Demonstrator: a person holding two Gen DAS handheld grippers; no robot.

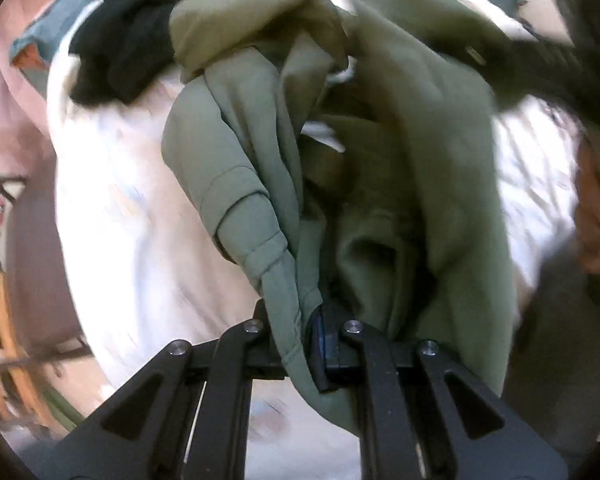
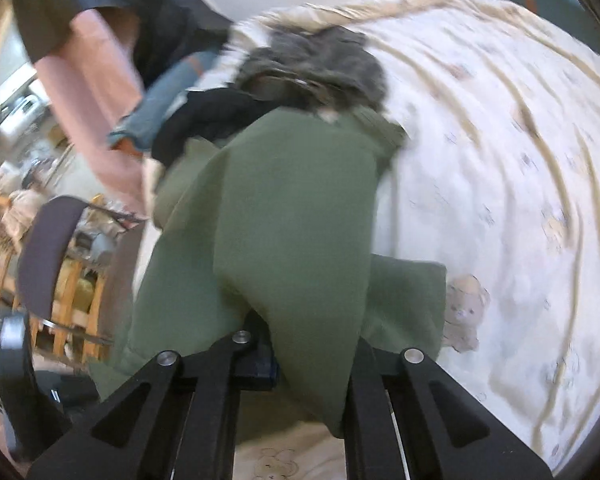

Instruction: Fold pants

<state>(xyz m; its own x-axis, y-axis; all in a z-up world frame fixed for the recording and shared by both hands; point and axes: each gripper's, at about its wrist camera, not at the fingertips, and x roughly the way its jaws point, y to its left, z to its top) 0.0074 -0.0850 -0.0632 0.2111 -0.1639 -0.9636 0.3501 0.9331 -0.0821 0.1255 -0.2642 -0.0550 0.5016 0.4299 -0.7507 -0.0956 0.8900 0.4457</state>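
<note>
On white bear-print bedspread [image 2: 500,160], green pants [image 2: 292,208].

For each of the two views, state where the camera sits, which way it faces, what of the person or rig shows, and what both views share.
Left wrist: sits on the left gripper, looking steeply down its fingers at the green pants clamped between them over the white bedsheet; a hand shows at right.
Right wrist: sits on the right gripper, angled down at the pants it pinches; no hand shows in it.
Shared: the pants, the sheet, the black garment beyond.
</note>
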